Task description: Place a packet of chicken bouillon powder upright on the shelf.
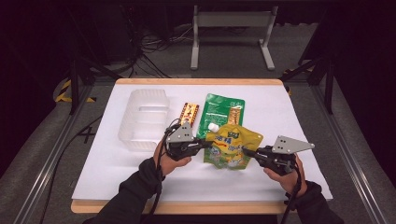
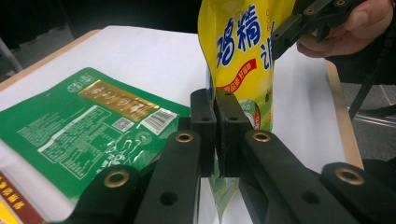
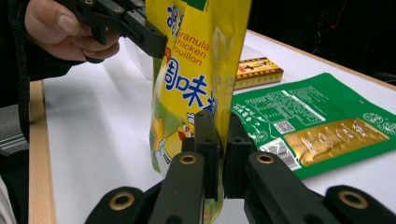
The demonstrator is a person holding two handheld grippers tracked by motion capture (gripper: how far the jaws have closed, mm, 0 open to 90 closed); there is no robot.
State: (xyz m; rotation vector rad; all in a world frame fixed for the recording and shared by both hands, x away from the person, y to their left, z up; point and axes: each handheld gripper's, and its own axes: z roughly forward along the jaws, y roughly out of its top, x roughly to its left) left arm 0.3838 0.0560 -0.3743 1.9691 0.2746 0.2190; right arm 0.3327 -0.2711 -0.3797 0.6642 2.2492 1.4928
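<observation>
**Yellow pouch clamped from both sides**

At the centre of the high view, a yellow printed foil pouch (image 1: 232,148) is held between both tools. Left gripper (image 1: 204,143) has its jaws pinched together on the pouch's edge; right gripper (image 1: 247,152) is clamped on the opposite edge. Just behind lies a flat green foil packet (image 1: 219,110), with a clear plastic tray (image 1: 144,117) toward upper left on the white table (image 1: 280,116).

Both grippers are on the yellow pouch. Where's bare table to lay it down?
The right side of the white table past the green packet is bare, as is the near strip in front of the clear tray. The middle is crowded: tray, orange packet, green packet, and the yellow pouch held by left gripper and right gripper.
</observation>
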